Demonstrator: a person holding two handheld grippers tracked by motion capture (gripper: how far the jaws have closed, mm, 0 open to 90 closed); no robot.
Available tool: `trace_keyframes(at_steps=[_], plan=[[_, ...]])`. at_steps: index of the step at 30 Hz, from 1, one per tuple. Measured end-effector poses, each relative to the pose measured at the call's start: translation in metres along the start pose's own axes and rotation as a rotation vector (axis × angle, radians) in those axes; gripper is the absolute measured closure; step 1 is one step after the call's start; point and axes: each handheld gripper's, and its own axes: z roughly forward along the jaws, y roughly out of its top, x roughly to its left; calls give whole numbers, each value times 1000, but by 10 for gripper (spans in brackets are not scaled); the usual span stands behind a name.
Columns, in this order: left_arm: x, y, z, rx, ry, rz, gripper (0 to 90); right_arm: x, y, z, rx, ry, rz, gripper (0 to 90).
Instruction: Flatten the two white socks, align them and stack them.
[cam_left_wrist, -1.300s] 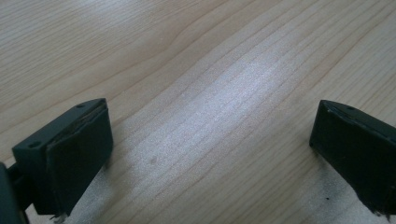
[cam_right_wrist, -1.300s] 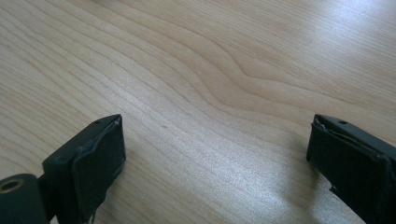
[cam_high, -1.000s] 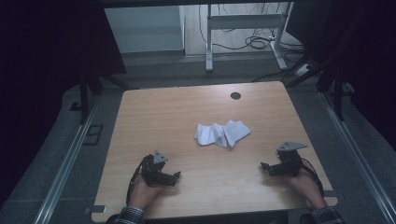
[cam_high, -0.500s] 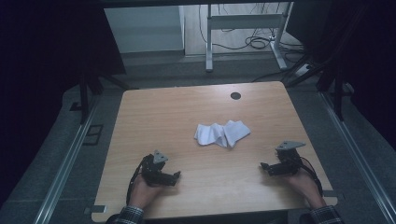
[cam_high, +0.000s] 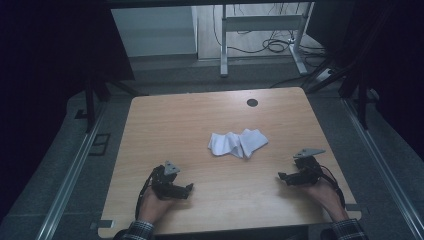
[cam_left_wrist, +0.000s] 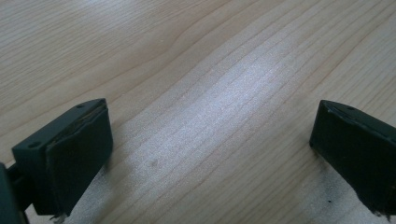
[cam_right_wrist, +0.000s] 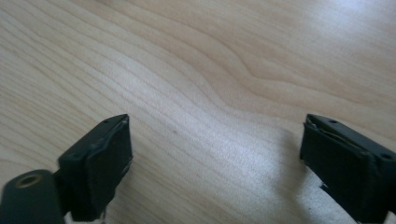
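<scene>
A crumpled white cloth (cam_high: 237, 142) lies near the middle of the wooden table (cam_high: 175, 125). My left gripper (cam_high: 188, 188) rests low over the table's front left, held in a hand, and points right. In the left gripper view its jaws (cam_left_wrist: 210, 154) stand wide open over bare wood. My right gripper (cam_high: 280, 176) sits at the front right and points left, well short of the cloth. Its jaws (cam_right_wrist: 215, 158) have just been closing a little, still stand open, and have nothing between them.
A dark round hole (cam_high: 252, 102) sits in the tabletop near the far edge. Metal rails (cam_high: 75, 165) run along both sides of the table. Beyond it stand a desk frame (cam_high: 260, 22) and cables on the floor (cam_high: 275, 45).
</scene>
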Motion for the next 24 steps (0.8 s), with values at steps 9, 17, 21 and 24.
trace_keyframes(at_steps=[9, 17, 21, 24], plan=[[0, 0, 0, -1, 3, -1, 0, 0, 13, -6, -40, 21, -6, 288], [0, 1, 0, 0, 3, -1, 0, -2, 37, -5, -53, 47, -33, 377], [0, 1, 0, -1, 3, -2, 0, -8, 53, 2, -38, 95, 8, 446], [0, 1, 0, -1, 3, -2, 0, -10, 59, 6, -39, 106, 18, 471]])
